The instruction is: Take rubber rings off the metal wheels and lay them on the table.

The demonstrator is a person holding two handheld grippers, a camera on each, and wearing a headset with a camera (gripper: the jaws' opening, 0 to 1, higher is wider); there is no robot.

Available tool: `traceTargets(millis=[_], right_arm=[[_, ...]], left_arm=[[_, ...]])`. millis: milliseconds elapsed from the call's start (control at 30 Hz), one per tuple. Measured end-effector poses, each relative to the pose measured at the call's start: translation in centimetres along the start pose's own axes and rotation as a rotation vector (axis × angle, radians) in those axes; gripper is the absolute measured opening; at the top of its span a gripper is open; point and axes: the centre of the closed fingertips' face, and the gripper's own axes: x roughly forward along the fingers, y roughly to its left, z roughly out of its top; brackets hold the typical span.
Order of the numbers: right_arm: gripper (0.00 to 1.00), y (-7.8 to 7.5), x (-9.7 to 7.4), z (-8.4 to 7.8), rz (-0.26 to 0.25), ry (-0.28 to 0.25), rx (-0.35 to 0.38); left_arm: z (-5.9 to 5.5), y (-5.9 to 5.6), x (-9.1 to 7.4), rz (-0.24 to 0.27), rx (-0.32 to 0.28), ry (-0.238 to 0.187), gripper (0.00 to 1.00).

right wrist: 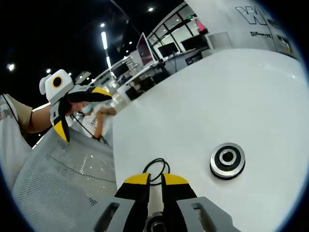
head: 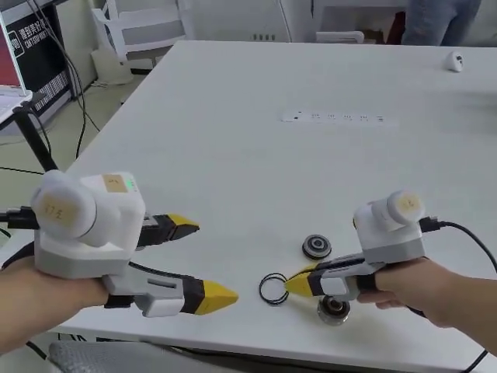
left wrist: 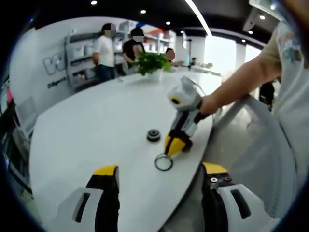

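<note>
A thin black rubber ring lies on the white table near its front edge. My right gripper points left at it, its yellow tips together on the ring's near edge. One metal wheel with a dark band sits just behind the ring; it is right of the jaws in the right gripper view. A second wheel lies under the right gripper's body. My left gripper hovers at the left, open and holding nothing, aimed at the ring and the right gripper.
A flush power strip is set into the table's middle. A small white object lies at the far right. A white chair and cables stand off the left side. A person is beyond the far edge.
</note>
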Motion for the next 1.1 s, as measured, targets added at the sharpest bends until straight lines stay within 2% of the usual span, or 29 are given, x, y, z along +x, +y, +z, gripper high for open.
traceTargets(millis=[133, 333, 567, 900, 1100], right_arm=[[0.14, -0.2, -0.1, 0.0, -0.010, -0.001, -0.007], [0.18, -0.3, -0.5, 0.3, -0.019, -0.010, -0.011], [0.23, -0.3, -1.6, 1.5, -0.032, -0.057, -0.011], [0.26, -0.6, -4.0, 3.1, -0.060, -0.138, -0.020], [0.29, -1.3, -5.7, 3.4, -0.086, -0.167, -0.030]], left_arm=[[-0.1, -0.2, 0.1, -0.004, -0.001, 0.005, 0.69], [-0.1, -0.3, 0.2, -0.009, 0.002, 0.010, 0.69], [0.2, -0.1, 0.3, -0.013, 0.010, 0.012, 0.68], [1.3, 0.4, 1.4, -0.027, 0.025, 0.008, 0.68], [2.3, 0.9, 2.5, -0.039, 0.033, -0.003, 0.66]])
